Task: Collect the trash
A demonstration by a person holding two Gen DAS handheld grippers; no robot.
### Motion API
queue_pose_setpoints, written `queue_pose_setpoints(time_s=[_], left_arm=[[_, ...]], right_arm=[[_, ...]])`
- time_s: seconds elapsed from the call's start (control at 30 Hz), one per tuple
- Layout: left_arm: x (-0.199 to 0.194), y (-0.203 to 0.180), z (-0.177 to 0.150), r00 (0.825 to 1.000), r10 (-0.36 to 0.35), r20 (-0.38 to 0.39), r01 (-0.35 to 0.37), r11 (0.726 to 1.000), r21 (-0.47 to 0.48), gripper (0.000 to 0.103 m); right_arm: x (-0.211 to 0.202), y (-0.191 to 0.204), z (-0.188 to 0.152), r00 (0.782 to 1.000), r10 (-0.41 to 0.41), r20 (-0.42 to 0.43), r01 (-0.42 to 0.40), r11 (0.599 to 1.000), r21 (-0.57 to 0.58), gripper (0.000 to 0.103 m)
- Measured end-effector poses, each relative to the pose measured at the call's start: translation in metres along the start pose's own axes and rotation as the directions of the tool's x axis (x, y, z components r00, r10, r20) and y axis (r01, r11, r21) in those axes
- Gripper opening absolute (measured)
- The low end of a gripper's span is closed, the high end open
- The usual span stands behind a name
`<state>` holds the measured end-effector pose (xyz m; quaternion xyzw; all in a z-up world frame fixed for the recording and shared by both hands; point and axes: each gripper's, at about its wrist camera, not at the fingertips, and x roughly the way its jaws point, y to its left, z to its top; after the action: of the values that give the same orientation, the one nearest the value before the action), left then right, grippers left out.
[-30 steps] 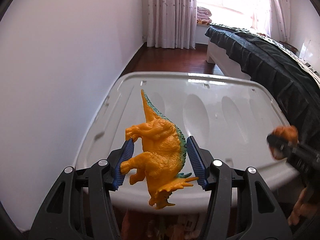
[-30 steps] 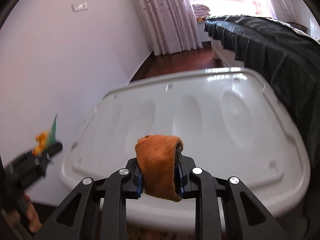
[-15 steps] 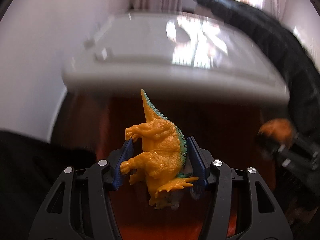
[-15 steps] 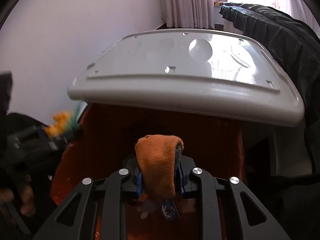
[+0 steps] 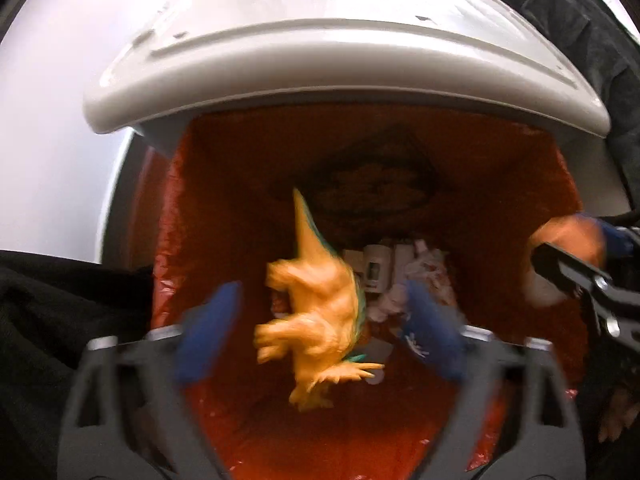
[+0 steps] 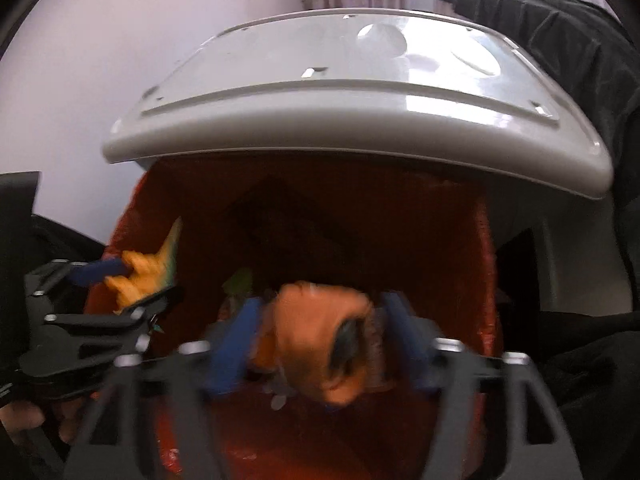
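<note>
An orange toy dinosaur (image 5: 316,320) with a green spine hangs blurred between the blue pads (image 5: 208,328) of my left gripper (image 5: 320,330). Its jaws are opening, and a gap shows on each side of the toy. My right gripper (image 6: 320,338) is opening too. A rolled orange sock (image 6: 320,336) sits loose between its pads (image 6: 236,340). Both grippers point down into a bin lined with a red bag (image 5: 240,160). In the right wrist view my left gripper (image 6: 120,292) and the dinosaur (image 6: 148,276) show at the left.
The bin's white lid (image 5: 340,60) stands raised behind the opening. Crumpled paper and small white packs (image 5: 380,272) lie at the bottom. A dark bedcover (image 6: 560,40) is at the right, a white wall at the left, and a person's hand (image 6: 24,424) at the lower left.
Both grippers tipped down from over the lid into the bin's mouth. Both sets of jaws have spread, and the dinosaur and the sock have come loose from the pads.
</note>
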<state>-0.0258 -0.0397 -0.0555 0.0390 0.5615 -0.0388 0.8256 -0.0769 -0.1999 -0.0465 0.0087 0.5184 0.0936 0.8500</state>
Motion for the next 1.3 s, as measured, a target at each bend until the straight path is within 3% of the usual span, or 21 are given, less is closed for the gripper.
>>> queue_pose_setpoints(time_s=[0.2, 0.4, 0.7, 1.3], left_arm=[[0.001, 0.007, 0.000, 1.000, -0.002, -0.006, 0.002, 1.000, -0.007, 0.093], [-0.010, 0.009, -0.002, 0.999, -0.010, 0.045, 0.010, 1.000, 0.002, 0.093], [-0.019, 0.013, 0.001, 0.997, -0.036, 0.071, 0.038, 0.999, -0.028, 0.093], [-0.022, 0.016, 0.002, 0.995, -0.058, 0.078, 0.062, 0.997, -0.048, 0.093]], right_arm=[[-0.015, -0.018, 0.002, 0.997, -0.039, 0.073, 0.032, 0.994, 0.100, 0.077], [-0.024, -0.035, 0.002, 0.988, -0.100, 0.117, 0.077, 0.980, 0.185, 0.084], [-0.026, -0.024, 0.001, 0.984, -0.120, 0.132, 0.103, 0.987, 0.127, 0.084], [-0.027, -0.025, 0.000, 0.983, -0.134, 0.126, 0.118, 0.984, 0.132, 0.084]])
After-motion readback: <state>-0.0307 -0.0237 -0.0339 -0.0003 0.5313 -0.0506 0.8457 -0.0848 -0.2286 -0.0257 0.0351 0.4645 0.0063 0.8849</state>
